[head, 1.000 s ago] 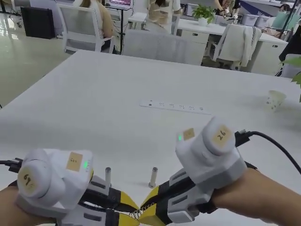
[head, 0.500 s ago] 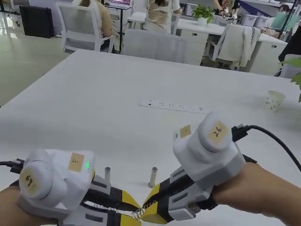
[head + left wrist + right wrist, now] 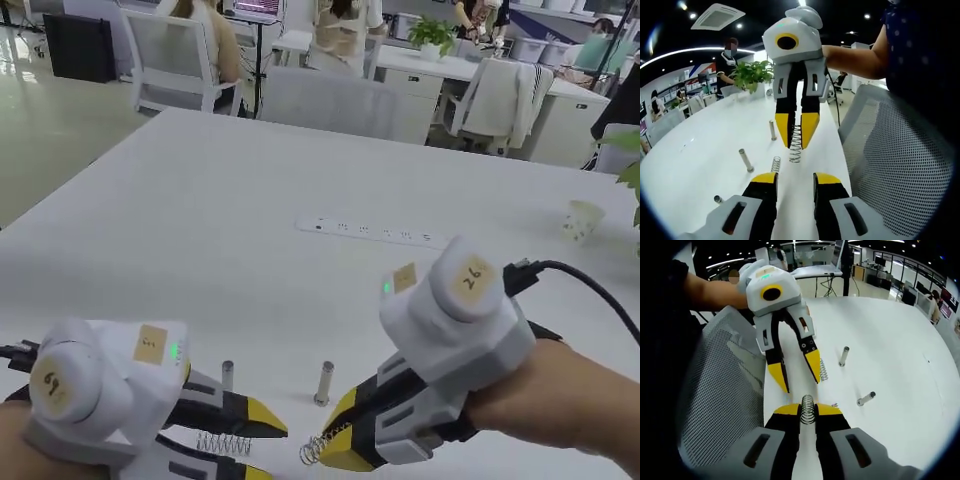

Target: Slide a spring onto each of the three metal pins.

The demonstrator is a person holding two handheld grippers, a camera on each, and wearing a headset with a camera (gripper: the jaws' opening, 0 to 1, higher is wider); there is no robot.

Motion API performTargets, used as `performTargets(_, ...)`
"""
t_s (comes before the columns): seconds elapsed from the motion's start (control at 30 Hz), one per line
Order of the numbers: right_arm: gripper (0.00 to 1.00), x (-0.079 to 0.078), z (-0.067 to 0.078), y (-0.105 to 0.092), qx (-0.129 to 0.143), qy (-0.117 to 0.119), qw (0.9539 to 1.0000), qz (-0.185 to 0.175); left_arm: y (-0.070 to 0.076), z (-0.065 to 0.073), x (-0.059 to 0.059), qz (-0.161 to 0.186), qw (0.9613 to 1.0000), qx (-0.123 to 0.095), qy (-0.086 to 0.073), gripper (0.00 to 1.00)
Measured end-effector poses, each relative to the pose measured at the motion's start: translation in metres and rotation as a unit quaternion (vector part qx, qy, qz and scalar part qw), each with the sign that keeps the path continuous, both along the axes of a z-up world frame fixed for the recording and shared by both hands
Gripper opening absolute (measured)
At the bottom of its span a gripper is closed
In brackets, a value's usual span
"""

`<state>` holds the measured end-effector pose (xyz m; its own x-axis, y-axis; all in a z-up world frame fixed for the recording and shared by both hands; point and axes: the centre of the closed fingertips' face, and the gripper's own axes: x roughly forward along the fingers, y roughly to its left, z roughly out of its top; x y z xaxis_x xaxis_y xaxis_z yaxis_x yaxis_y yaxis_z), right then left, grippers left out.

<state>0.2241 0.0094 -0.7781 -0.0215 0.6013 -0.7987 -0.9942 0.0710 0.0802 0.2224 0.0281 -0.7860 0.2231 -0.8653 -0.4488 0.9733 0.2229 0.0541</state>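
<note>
My right gripper (image 3: 335,452) is shut on a small metal spring (image 3: 311,452) that sticks out past its yellow tips; it also shows in the right gripper view (image 3: 807,410), with the spring (image 3: 808,409) clamped upright. My left gripper (image 3: 262,452) is open, and a second spring (image 3: 222,443) lies on the white table (image 3: 200,230) by its jaws. Two upright metal pins (image 3: 227,376) (image 3: 324,383) stand just beyond both grippers. In the left gripper view, my left gripper (image 3: 796,178) faces the right gripper (image 3: 796,135), with the loose spring (image 3: 775,164) and three pins (image 3: 772,130) (image 3: 745,160) (image 3: 717,199) to the left.
A white power strip (image 3: 365,228) lies mid-table and a paper cup (image 3: 580,215) stands far right. A black cable (image 3: 580,295) trails from the right gripper. A mesh chair (image 3: 890,165) sits at the table's near edge. Office chairs and desks stand beyond the far edge.
The two grippers, which met tip to tip over the springs, have drawn apart. My left gripper has opened, leaving one spring on the table. The right keeps the other.
</note>
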Motion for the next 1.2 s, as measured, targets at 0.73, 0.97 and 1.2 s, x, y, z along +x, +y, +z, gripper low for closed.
performTargets(0.73, 0.09, 0.014, 0.005, -0.025, -0.021, -0.012, 0.9995, -0.021, 0.032, 0.003, 0.007, 0.073, 0.9968, -0.03, 0.013, 0.44)
performTargets(0.97, 0.09, 0.019, 0.007, -0.033, -0.029, -0.018, 0.999, -0.028, 0.046, 0.004, 0.011, 0.109, 0.9931, -0.041, 0.014, 0.49)
performTargets(1.2, 0.09, 0.023, 0.008, -0.04, -0.035, -0.02, 0.9986, -0.034, 0.057, 0.001, 0.012, 0.136, 0.9894, -0.047, 0.017, 0.54)
